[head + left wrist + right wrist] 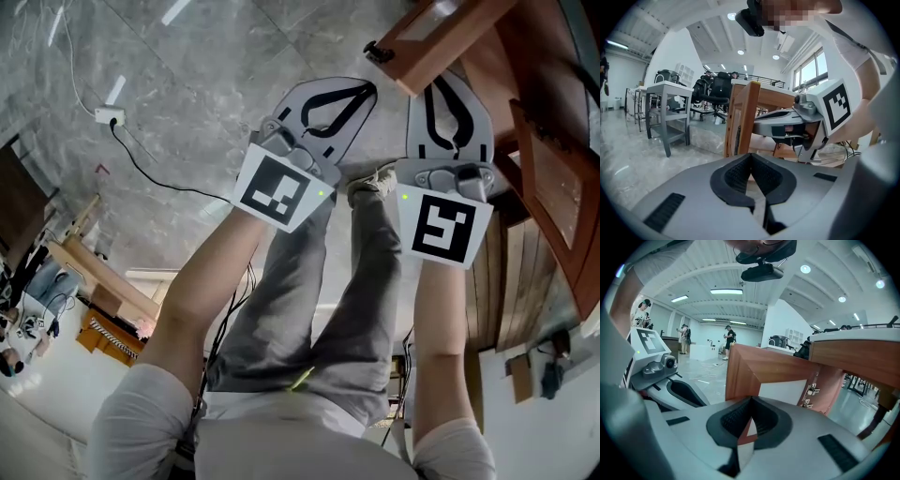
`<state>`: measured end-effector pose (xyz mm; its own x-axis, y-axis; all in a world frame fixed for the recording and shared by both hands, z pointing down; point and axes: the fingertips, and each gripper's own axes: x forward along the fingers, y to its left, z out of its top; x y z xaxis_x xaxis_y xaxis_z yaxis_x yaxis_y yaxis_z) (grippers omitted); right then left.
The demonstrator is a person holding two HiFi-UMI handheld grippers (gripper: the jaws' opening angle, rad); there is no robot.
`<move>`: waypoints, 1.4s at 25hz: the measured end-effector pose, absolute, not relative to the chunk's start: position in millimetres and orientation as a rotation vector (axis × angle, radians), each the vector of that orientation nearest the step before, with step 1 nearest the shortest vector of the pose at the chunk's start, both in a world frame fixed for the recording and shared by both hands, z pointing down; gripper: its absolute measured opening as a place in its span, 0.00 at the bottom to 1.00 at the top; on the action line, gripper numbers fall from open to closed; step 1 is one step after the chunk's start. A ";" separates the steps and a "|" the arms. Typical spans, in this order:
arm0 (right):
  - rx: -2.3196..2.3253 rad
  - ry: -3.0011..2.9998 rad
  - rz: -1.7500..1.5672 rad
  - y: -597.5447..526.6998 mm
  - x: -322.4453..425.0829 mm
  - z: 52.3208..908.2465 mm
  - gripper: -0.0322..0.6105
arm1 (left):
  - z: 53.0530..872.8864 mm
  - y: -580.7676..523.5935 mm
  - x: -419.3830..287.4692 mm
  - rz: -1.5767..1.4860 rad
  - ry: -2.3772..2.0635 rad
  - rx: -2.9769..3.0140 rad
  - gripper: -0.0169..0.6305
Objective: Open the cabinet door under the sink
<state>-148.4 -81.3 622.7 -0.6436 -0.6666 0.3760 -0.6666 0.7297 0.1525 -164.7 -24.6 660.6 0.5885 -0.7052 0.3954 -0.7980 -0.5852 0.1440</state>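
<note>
Left tool: jaws pressed together, nothing in them. Right tool: likewise closed and empty, nose close to the reddish-brown wooden cabinet door with a pale inset panel; contact unclear. Left tool sits just beside it, farther from that door. The door stands swung out over the grey stone floor, so the opening looks done. Next: draw both tools clear, or hook the small dark knob to swing it wider. Count: two tools, two open doors. The second brown wooden door is right of the first.
</note>
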 end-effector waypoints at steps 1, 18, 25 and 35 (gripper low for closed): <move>1.009 -2.526 -0.005 -82.5 -154.2 623.7 0.10 | 661.3 -25.3 -168.7 0.428 -1.227 2.510 0.05; 0.941 -2.541 -0.004 -93.7 -171.7 625.5 0.10 | 663.6 -37.5 -186.2 0.427 -1.277 2.473 0.05; 0.962 -2.511 -0.019 -89.1 -155.2 620.2 0.10 | 656.3 -36.4 -176.0 0.419 -1.274 2.481 0.05; 1.021 -2.477 0.028 -68.9 -107.3 564.5 0.10 | 596.2 -39.4 -148.0 0.480 -1.277 2.520 0.05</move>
